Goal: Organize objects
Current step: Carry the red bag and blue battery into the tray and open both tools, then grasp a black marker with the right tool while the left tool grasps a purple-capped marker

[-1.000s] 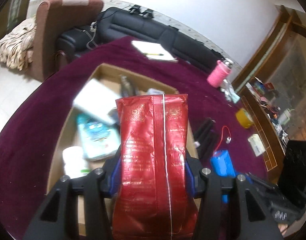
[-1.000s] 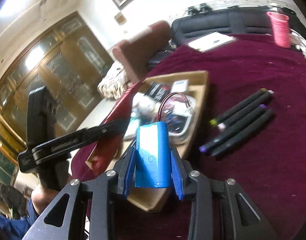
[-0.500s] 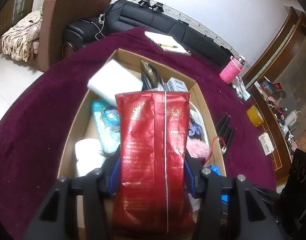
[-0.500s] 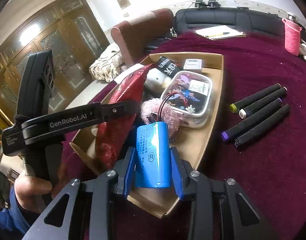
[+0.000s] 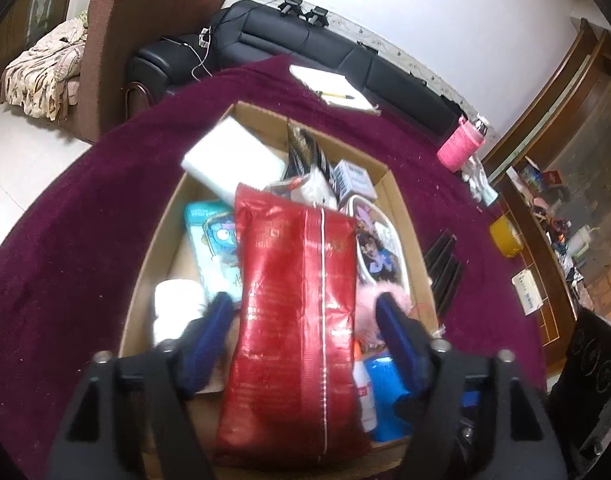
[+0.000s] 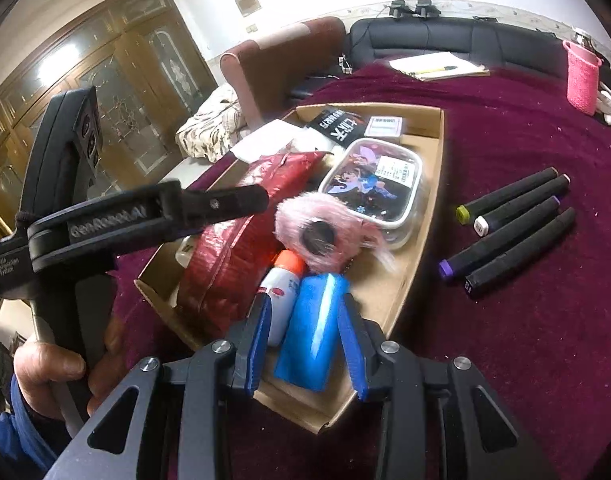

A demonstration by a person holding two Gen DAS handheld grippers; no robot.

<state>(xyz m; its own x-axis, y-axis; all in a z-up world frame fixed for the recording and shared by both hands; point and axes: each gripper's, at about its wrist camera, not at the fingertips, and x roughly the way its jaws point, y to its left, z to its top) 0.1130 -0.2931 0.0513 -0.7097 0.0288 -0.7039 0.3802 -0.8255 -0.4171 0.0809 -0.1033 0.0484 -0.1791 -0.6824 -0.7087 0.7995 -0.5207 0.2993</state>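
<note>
Red foil pouch (image 5: 297, 320) lies in cardboard box (image 5: 401, 208); left gripper (image 5: 305, 320) opening, pads clear of it. Right gripper (image 6: 305, 336) grips blue battery pack (image 6: 313, 328) over box's near end.

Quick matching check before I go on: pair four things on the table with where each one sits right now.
Things:
1. red foil pouch
2. blue cylindrical battery pack
3. four black marker pens
4. pink knitted bottle sleeve

Places:
A. on the maroon cloth beside the cardboard box
B. in the box, between the opening left jaws, pads clear of it
C. standing at the table's far edge
D. between the right jaws, over the box's near end

Pairs: 1-B, 2-D, 3-A, 4-C
</note>
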